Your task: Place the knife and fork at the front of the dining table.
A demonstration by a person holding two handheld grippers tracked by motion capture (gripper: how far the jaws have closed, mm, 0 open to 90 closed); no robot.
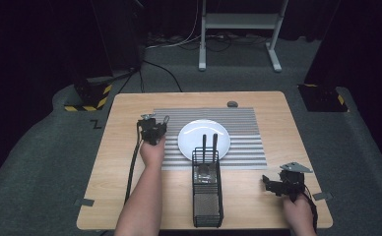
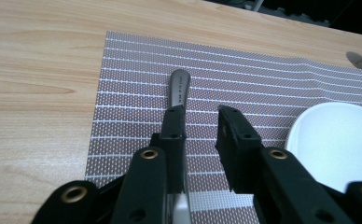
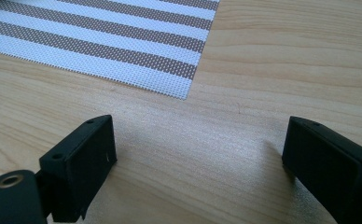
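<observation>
Your left tool (image 2: 200,128) has its jaws slightly parted around the grey metal knife handle (image 2: 179,88), which lies flat on the striped woven placemat (image 2: 132,70), left of the round white plate (image 2: 337,140). Your right tool (image 3: 198,158) rests spread wide and empty over the wooden counter (image 3: 272,56). Lift away crooked and the near jaw could drag the knife askew, since the handle sits right against it

The pale wooden worktop (image 1: 120,162) carries a striped placemat (image 1: 243,123) just right of the left claw (image 1: 153,129), a black wire caddy (image 1: 207,196) between both claws, and a small dark object (image 1: 233,103) beyond the placemat.
</observation>
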